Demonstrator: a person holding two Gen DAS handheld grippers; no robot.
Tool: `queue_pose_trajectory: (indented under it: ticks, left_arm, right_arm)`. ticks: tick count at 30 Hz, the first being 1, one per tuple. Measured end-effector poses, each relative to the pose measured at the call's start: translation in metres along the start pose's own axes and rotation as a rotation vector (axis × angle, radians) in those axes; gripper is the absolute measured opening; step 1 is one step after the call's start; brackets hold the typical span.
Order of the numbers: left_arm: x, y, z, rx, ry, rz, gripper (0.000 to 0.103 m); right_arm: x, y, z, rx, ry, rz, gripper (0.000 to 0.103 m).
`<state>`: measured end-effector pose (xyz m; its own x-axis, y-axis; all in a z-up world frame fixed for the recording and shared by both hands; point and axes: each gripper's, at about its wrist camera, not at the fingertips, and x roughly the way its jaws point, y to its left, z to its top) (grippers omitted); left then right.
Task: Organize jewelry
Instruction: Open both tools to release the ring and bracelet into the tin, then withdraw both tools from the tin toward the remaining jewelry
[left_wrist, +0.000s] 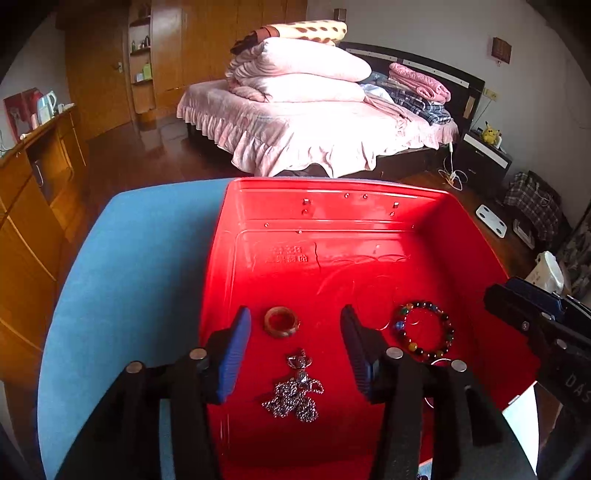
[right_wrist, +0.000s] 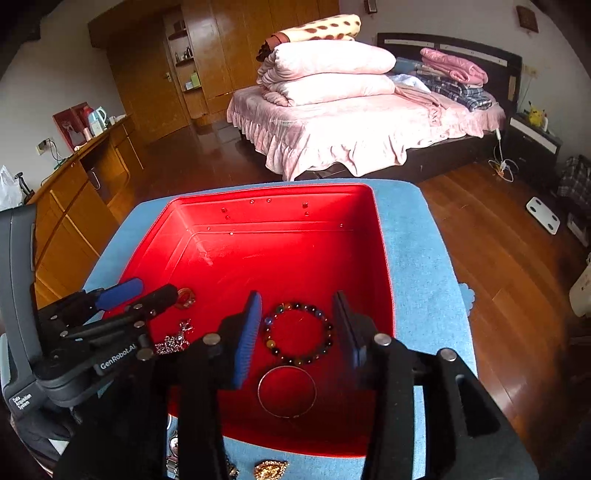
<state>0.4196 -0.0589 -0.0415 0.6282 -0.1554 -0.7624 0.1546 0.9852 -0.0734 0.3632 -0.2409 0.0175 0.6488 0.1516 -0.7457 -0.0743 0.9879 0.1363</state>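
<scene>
1. Red tray, shallow, plastic, set on a blue cloth over a small table. It serves as the collecting place, and four pieces already lie in it.
2. Brown ring, flat on the tray floor just ahead of the left gripper, touching nothing.
3. Silver chain necklace, heaped with its pendant uppermost, just nearer than the ring and between the left jaws' line. Neither pad presses on it.
4. Beaded bracelet, multicoloured, lying flat in a full circle on the tray's right half.
5. Thin metal bangle, flat, just nearer than the bracelet and barely apart from it.
6. Left gripper: jaws apart, nothing clamped, hanging low over the ring and necklace.
7. Right gripper: jaws apart, nothing clamped, straddling the bracelet from above without contact that I can see.
8. Outstanding: a gold brooch-like piece lies on the cloth outside the tray's near edge, with some smaller metallic bits to its left, partly hidden and not identifiable.
9. Progress, by my estimate: well past half, with both hands free. The loose pieces on the cloth remain to be moved.
</scene>
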Motion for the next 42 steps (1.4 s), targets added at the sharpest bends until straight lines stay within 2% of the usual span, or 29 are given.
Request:
queue_pose_trajectory:
  ticks: [5,10,13,20,28,33,42]
  left_arm:
    - [-0.028,0.006,-0.011,0.009,-0.066,0.010,0.065]
    - [-0.060,0.018,-0.031,-0.006,-0.122,0.032,0.073]
    - [-0.078,0.026,-0.046,-0.015,-0.147,0.033,0.075]
    - [-0.106,0.037,-0.085,-0.016,-0.149,0.040,0.075]
    - [-0.116,0.040,-0.118,-0.024,-0.121,0.043,0.076]
    - [-0.118,0.040,-0.141,-0.018,-0.100,0.047,0.081]
    - [-0.119,0.040,-0.178,-0.022,-0.051,0.046,0.081]
  right_arm:
    - [-0.019,0.004,-0.012,-0.018,-0.054,-0.028,0.060]
    - [-0.041,0.009,-0.030,-0.032,-0.095,-0.050,0.074]
    - [-0.056,0.012,-0.046,-0.034,-0.112,-0.050,0.075]
    - [-0.079,0.022,-0.087,-0.029,-0.105,-0.020,0.077]
    - [-0.093,0.027,-0.129,-0.020,-0.060,0.000,0.077]
    - [-0.099,0.030,-0.154,-0.010,-0.043,0.014,0.079]
    - [-0.094,0.036,-0.192,-0.017,0.024,0.041,0.079]
